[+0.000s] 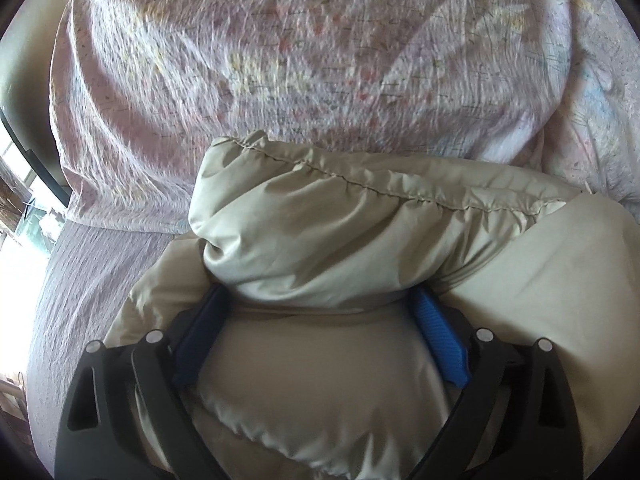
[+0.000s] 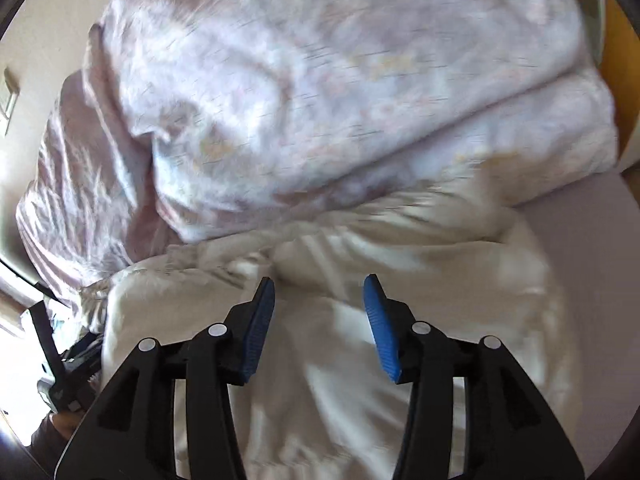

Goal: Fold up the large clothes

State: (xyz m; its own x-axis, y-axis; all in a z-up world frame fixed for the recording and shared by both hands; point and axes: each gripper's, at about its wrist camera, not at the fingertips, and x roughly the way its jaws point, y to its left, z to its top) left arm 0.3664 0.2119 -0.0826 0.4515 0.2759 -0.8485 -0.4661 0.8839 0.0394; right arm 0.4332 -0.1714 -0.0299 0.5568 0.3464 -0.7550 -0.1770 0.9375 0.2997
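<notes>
A puffy beige padded jacket (image 1: 340, 232) lies bunched on the bed, with a stitched, rolled edge across its top. My left gripper (image 1: 318, 296) stands wide open, pressed down into it. The jacket's bulk swells up between the blue pads (image 1: 440, 340), and the rolled fold hides the fingertips. In the right wrist view the same jacket (image 2: 320, 380) spreads pale and blurred below. My right gripper (image 2: 320, 280) hovers over it, open, with nothing between its fingers.
A crumpled pink patterned quilt (image 1: 280, 60) is heaped behind the jacket and fills the far side in the right wrist view (image 2: 320, 80). Lilac bed sheet (image 1: 80, 280) shows on the left and on the right (image 2: 592, 220). A bright window (image 1: 16, 200) is at far left.
</notes>
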